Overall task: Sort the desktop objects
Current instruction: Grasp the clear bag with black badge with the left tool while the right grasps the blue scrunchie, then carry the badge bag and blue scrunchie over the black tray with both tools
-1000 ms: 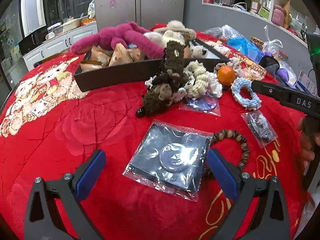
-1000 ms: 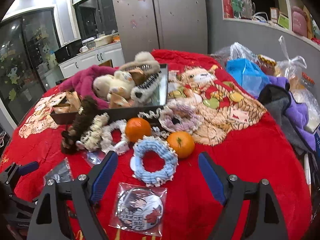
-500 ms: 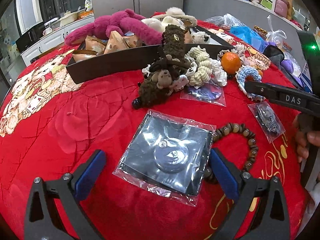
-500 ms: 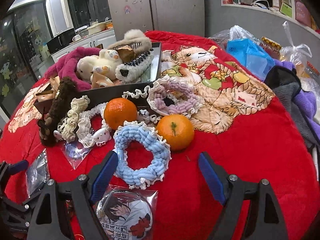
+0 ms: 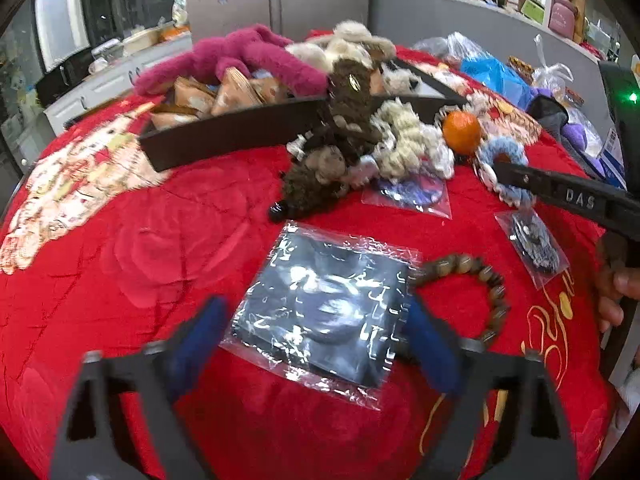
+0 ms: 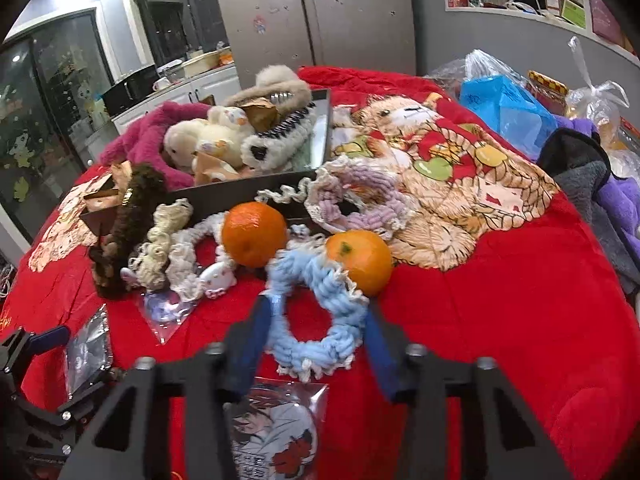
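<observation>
My left gripper (image 5: 316,334) is open, its blue pads either side of a black badge in a clear bag (image 5: 326,304) on the red cloth. A brown bead bracelet (image 5: 472,292) lies just right of it. My right gripper (image 6: 316,346) has narrowed around a light blue knitted scrunchie (image 6: 320,312), pads close to its two sides. Two oranges (image 6: 254,234) (image 6: 360,260) sit behind the scrunchie. A bagged anime badge (image 6: 276,432) lies under the right gripper.
A dark tray (image 5: 240,132) at the back holds plush toys and snack packs. Cream, brown and lilac scrunchies (image 6: 360,196) lie in front of it. Plastic bags and towels (image 6: 600,184) crowd the right side. More bagged badges (image 5: 534,240) lie on the cloth.
My right gripper has moved forward over the blue scrunchie and its pads have closed in around it. My left gripper has moved closer to the black bagged badge and narrowed a little.
</observation>
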The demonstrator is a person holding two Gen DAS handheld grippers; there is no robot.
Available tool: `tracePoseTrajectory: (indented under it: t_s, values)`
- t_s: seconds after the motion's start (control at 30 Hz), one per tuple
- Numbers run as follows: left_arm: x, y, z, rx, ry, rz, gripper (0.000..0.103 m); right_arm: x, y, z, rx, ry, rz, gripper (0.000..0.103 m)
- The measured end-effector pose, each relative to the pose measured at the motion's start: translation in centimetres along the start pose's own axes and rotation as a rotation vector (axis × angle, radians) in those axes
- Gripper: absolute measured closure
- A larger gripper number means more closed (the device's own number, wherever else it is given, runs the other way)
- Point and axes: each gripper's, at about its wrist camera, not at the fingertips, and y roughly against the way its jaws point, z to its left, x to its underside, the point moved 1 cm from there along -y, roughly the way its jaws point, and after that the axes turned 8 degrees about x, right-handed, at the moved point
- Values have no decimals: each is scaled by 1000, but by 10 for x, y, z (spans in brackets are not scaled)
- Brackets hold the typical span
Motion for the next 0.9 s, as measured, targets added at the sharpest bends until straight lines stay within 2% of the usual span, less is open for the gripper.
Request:
tracePoseTrajectory:
  t_s: [0.07,0.17,0.3,0.6,0.77,0.9]
  values:
    - [0,2,4,0,18,-9,31,0,2,5,8,20,-9,80]
    - [0,6,10,-1,46,-26,38,1,4,8,32,35,-16,92]
    - [2,12,12,4,61,-50,39,2,3,6,49,33,-7,92]
    - [8,31,13,2,58,-120,39,2,18,3,37,16,-55,92]
    - [8,39,14,5,64,-143,39,1,28,10,9,19,-86,92]
    - [8,42,16,19,74,-156,39,1,33,23,-48,30,-98,92]
